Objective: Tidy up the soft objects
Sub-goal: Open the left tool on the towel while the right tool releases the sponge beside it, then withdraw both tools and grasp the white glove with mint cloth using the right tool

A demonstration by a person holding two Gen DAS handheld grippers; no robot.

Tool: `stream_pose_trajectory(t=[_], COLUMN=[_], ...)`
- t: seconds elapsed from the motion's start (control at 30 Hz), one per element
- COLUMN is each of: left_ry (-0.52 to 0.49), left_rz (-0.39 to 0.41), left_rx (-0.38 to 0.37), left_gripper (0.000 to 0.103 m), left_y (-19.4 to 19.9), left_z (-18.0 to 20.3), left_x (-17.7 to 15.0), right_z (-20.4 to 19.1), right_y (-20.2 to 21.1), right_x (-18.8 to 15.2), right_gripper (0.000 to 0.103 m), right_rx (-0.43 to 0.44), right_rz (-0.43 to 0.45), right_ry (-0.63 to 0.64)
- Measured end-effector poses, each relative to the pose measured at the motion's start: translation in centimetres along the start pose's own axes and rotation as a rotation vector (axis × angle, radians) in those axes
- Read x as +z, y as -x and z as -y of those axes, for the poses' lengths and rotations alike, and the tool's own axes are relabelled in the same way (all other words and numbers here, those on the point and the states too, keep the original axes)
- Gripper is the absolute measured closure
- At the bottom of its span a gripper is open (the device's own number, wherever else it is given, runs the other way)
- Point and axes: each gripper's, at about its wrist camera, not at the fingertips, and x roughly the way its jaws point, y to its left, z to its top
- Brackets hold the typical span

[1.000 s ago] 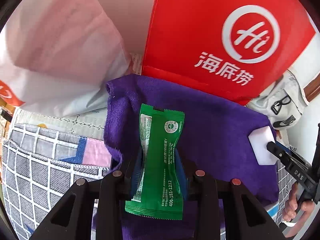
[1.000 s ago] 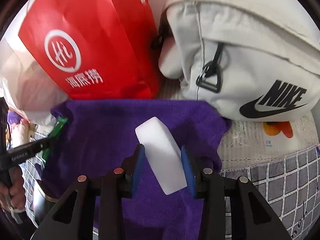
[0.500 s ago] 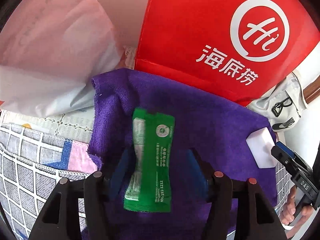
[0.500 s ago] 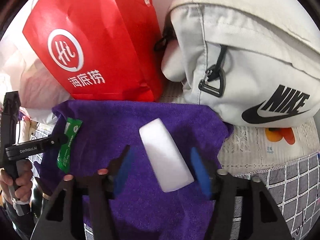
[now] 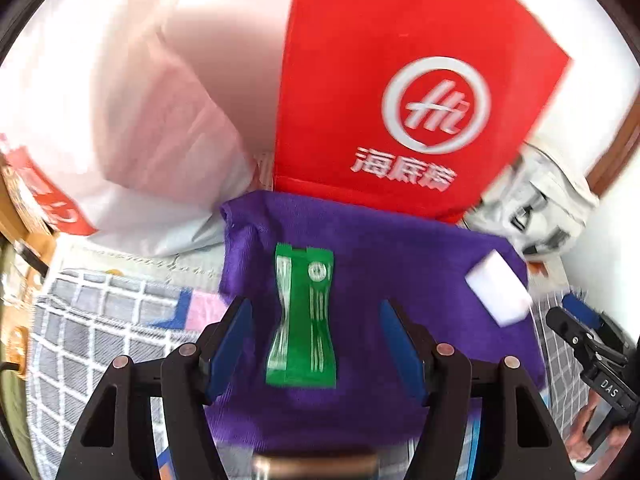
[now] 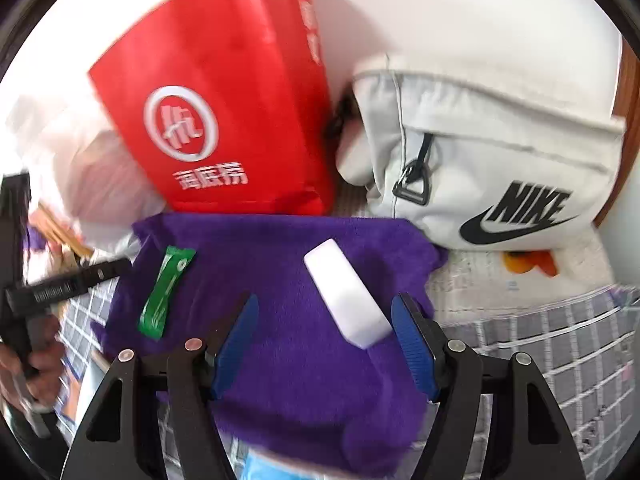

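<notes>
A green snack packet (image 5: pixel 302 320) lies flat on a purple cloth (image 5: pixel 400 272). My left gripper (image 5: pixel 314 303) hovers just above it. Its jaws are opening, the blue pads stand clear on both sides, and nothing is gripped. In the right wrist view a white sponge block (image 6: pixel 346 292) rests on the same purple cloth (image 6: pixel 260 248). My right gripper (image 6: pixel 326 298) is open over it, and the pads do not touch it. The green snack packet (image 6: pixel 164 292) shows at the left of that view, and the white sponge block (image 5: pixel 498 292) at the right of the left wrist view.
A red paper bag (image 5: pixel 400 80) stands behind the cloth, with a white plastic bag (image 5: pixel 120 120) to its left. A pale Nike bag (image 6: pixel 500 168) sits at the back right. Checked bedding (image 6: pixel 560 340) lies under everything. A hand (image 6: pixel 24 360) holds the left gripper.
Both grippers opened and let go: the packet and the sponge now lie loose on the cloth. Both grippers have pulled up and back.
</notes>
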Motion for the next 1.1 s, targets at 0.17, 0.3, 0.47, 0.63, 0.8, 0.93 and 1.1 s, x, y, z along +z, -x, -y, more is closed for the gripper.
stream_pose_trajectory(t=[0.17,0.3,0.47,0.63,0.8,0.93,1.1], left_ry=[-0.059,-0.043,-0.025,0.009,0.000,0.007,0.040], left_rz=[0.027,0.057,0.076,0.084,0.071,0.070,0.047], left_rx=[0.036,0.022,0.007,0.063,0.059,0.047,0.019], left_gripper=[0.038,0.038,0.038,0.038,0.038,0.038,0.038], left_y=[4.8,8.6,12.4,14.2,15.2,15.8,15.7], left_z=[-0.5,-1.1,-1.7,-2.3,-2.3,-2.6,-3.5], left_x=[-2.9,-5.5,-9.6,-13.8,-17.8,-20.2,-22.8], right_z=[-1.2,-1.8,-3.0,-4.0,-4.8,-5.5,-6.7], right_y=[3.3,5.5,9.2,12.6,14.9,16.1,16.4], right_x=[-2.9,-5.7,-9.4,-12.6,-16.4,-19.5,-23.5], right_gripper=[0.034,0.034,0.025,0.019,0.019,0.019,0.019], right_rx=[-0.052,-0.051,-0.025,-0.046,-0.022,0.038,0.063], right_rz=[-0.017,-0.038,-0.010,-0.020,-0.011,-0.001,0.000], right_ry=[0.045,0.039,0.048,0.041,0.056,0.061,0.088])
